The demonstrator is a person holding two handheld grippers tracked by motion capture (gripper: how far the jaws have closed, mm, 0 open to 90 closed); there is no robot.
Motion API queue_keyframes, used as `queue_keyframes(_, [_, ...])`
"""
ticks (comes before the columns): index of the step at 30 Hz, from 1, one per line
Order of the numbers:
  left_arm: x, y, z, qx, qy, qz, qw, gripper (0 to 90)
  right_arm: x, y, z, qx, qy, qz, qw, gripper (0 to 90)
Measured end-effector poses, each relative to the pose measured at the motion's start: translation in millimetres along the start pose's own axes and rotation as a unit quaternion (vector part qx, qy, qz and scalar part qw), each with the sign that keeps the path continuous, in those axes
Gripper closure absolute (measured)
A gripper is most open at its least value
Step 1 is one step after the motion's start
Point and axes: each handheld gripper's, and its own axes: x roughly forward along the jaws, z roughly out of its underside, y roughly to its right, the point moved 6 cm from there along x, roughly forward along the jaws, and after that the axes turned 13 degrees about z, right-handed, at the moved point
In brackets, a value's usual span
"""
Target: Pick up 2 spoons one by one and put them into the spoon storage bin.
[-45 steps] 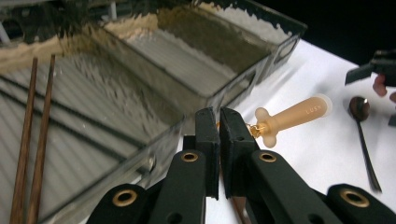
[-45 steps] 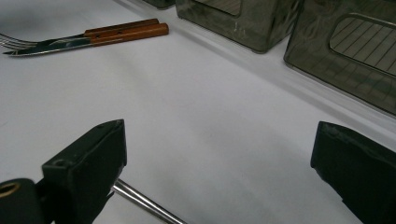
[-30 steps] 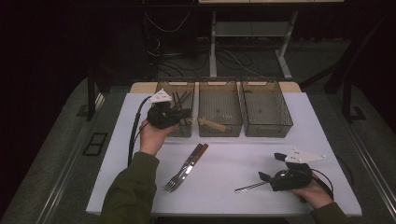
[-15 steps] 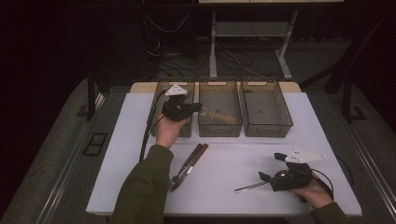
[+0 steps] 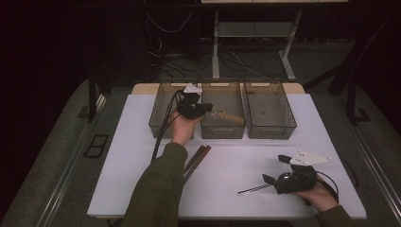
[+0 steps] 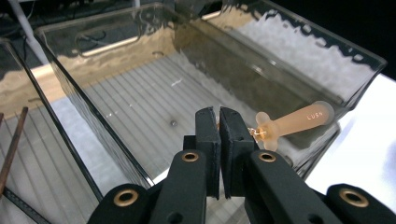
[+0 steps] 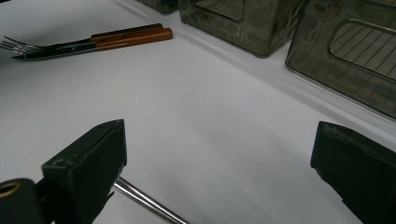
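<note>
The left tool [image 6: 219,122] is seen closed, its jaws pressed together on the thin end of a pale wooden-handled utensil [image 6: 293,123], which is held over the middle bin [image 5: 222,109] at the upper centre of the high view; the handle points to the right of the jaws. The right tool [image 5: 273,170] is held wide open at the lower right, low over the white surface [image 5: 236,156], gripping nothing; a metal utensil [image 5: 253,189] is seen just beside its left jaw. A brown-handled fork and knife [image 7: 88,42] lie together at the upper left of the right gripper view.

White table [image 5: 142,142]: bins [image 5: 270,108], cutlery [image 5: 197,159].
</note>
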Motion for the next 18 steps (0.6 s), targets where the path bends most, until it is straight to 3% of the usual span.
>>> queue_keyframes(10, [11.9,-4.7,13.9,0.004,-0.058,-0.019,0.9981,86.4,-2.1,1.3,-0.6,0.0,0.004,0.0,1.0,3.7])
queue_keyframes(12, [14.8,-2.7,14.2,0.0,-0.053,-0.012,0.9985,85.0,-2.3,1.3,-0.6,0.0,0.004,0.001,1.0,3.7])
queue_keyframes(18, [17.1,-0.2,14.6,0.013,-0.056,-0.011,0.9983,75.3,-2.3,1.3,-0.6,0.0,0.004,0.0,1.0,3.7])
